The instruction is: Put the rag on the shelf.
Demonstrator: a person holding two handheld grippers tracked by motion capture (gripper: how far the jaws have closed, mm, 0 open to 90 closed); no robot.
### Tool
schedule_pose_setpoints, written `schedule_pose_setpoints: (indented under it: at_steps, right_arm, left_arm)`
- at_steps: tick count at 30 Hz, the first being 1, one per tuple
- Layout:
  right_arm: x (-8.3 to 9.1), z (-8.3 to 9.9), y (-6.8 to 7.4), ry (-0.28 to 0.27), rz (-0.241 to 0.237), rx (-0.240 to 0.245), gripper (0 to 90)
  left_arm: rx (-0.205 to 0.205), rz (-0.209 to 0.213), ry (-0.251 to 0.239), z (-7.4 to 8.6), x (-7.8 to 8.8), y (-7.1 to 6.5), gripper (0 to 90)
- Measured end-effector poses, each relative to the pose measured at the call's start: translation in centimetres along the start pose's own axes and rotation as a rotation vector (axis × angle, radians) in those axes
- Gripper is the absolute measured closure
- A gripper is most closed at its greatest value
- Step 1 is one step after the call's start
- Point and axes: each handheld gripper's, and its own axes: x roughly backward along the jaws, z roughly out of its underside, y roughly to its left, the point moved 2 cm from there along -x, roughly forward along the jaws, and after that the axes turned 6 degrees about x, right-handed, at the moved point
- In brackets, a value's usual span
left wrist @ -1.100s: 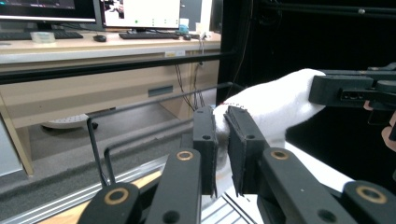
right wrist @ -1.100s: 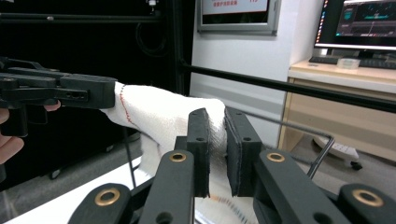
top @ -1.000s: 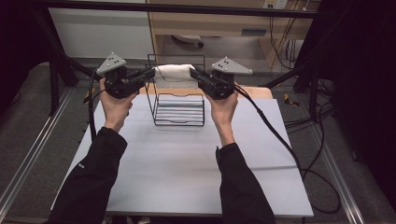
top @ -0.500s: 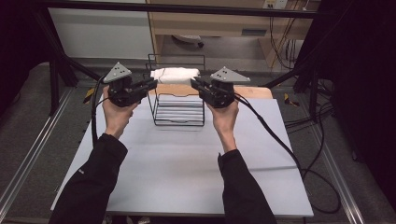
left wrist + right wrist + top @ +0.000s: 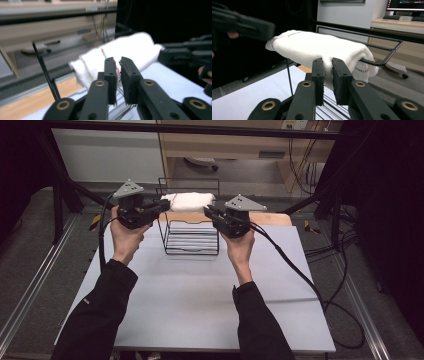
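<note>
White terry cloth is what both tools are after: a folded towel [image 5: 189, 200] lies draped over the top rail of a black wire rack [image 5: 192, 236] standing at the far middle of the counter [image 5: 200, 305]. The left tool [image 5: 159, 207] comes at the towel's left end and the right tool [image 5: 209, 212] at its right end, each held level in a hand.

In the left gripper view the jaws stand nearly together with the towel's edge [image 5: 117, 56] between them, though blur keeps me from being sure how firmly they bite. In the right gripper view the jaws are pinched on the near fold of the towel [image 5: 319, 48], cloth bulging either side of them.

To my eye the step in hand is handling the towel on the rail, whether lifting it off or settling it. Doing it well would mean keeping both ends at one height and moving them together, so the cloth neither sags in the middle nor drags to one side. A bite on only the outer layer could let the fold open.

The rack's upright wires and rear frame stand close behind the towel and could snag a loose hem. Cables [image 5: 295, 270] trail from the right tool across the counter, and a wooden board [image 5: 270, 218] lies behind the rack.
</note>
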Motion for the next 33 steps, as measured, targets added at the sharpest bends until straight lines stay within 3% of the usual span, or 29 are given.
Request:
schedule_pose_setpoints:
  at_steps: [7, 12, 15, 19, 21, 25, 30, 33]
  right_arm:
    - [0.3, 0.1, -0.2, 0.004, -0.023, -0.008, 74.2]
    - [0.9, -0.7, -0.2, -0.017, -0.025, -0.001, 62.3]
    - [0.9, -1.3, 0.0, -0.015, -0.041, 0.004, 68.4]
    - [0.3, -1.0, 0.6, 0.034, -0.075, -0.009, 84.9]
    - [-0.2, -0.5, 0.7, 0.078, -0.067, -0.006, 88.6]
    - [-1.0, 0.4, 0.5, 0.123, -0.026, 0.002, 89.8]
    - [-1.8, 1.0, -0.3, 0.136, 0.014, 0.005, 89.5]
    - [-2.0, 1.0, -0.4, 0.132, 0.013, 0.006, 88.9]
  left_arm:
    - [0.008, -0.01, 0.038, 1.2, -1.4, 0.3, 87.2]
    - [0.001, -0.029, 0.04, 1.5, -1.8, 0.3, 88.7]
    - [-0.003, -0.034, 0.04, 1.6, -1.9, 0.3, 89.1]
    - [-0.001, -0.038, 0.043, 1.9, -2.1, 0.4, 89.0]
    - [-0.005, -0.044, 0.049, 2.1, -2.4, 0.5, 88.9]
    - [0.001, -0.045, 0.047, 2.3, -2.8, 0.7, 88.9]
    - [0.017, -0.044, 0.042, 2.6, -3.2, 1.0, 88.8]
    - [0.024, -0.039, 0.037, 2.7, -3.3, 1.1, 88.6]
